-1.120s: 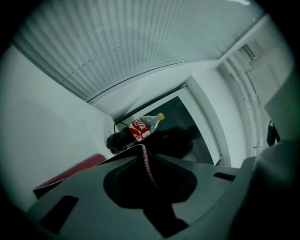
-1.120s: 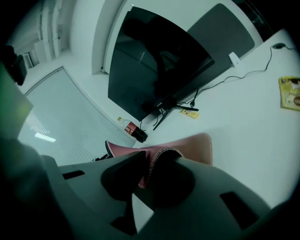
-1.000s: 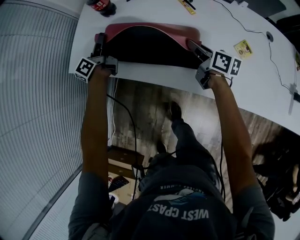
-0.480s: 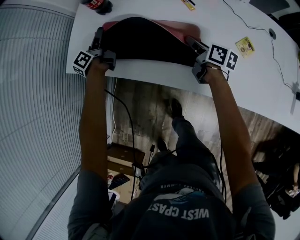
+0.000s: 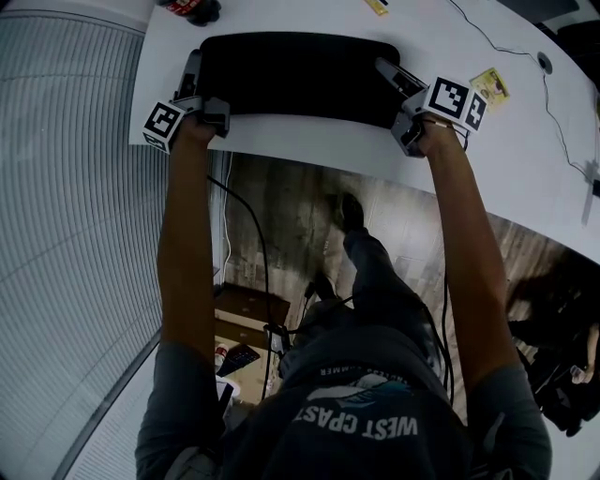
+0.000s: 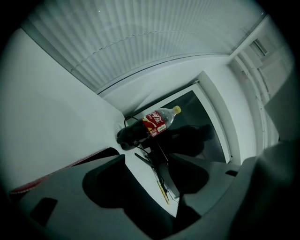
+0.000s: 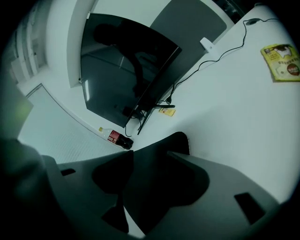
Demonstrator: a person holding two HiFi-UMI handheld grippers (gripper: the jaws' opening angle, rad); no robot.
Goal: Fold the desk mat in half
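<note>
The desk mat (image 5: pixel 300 73) lies folded flat on the white table (image 5: pixel 309 141), black side up. My left gripper (image 5: pixel 194 77) is at its left end and my right gripper (image 5: pixel 389 75) at its right end. Both sets of jaws are opening. In the right gripper view the mat's black corner (image 7: pixel 174 149) lies loose between the jaws of the right gripper (image 7: pixel 150 165), with a gap showing. In the left gripper view the left gripper (image 6: pixel 152 180) stands apart over the mat's dark edge (image 6: pixel 101 153), whose red underside (image 6: pixel 37 182) peeks out at the left.
A cola bottle (image 5: pixel 192 9) lies beyond the mat's far left corner, also seen as the bottle (image 6: pixel 157 121) in front of a dark monitor (image 7: pixel 124 65). A yellow packet (image 5: pixel 489 89) and a thin cable (image 5: pixel 525 61) lie right of the mat. The table's near edge runs just below both grippers.
The raised half of the mat, showing its pink underside, has come down flat onto the lower half. Both grippers moved forward with it and their jaws have spread.
</note>
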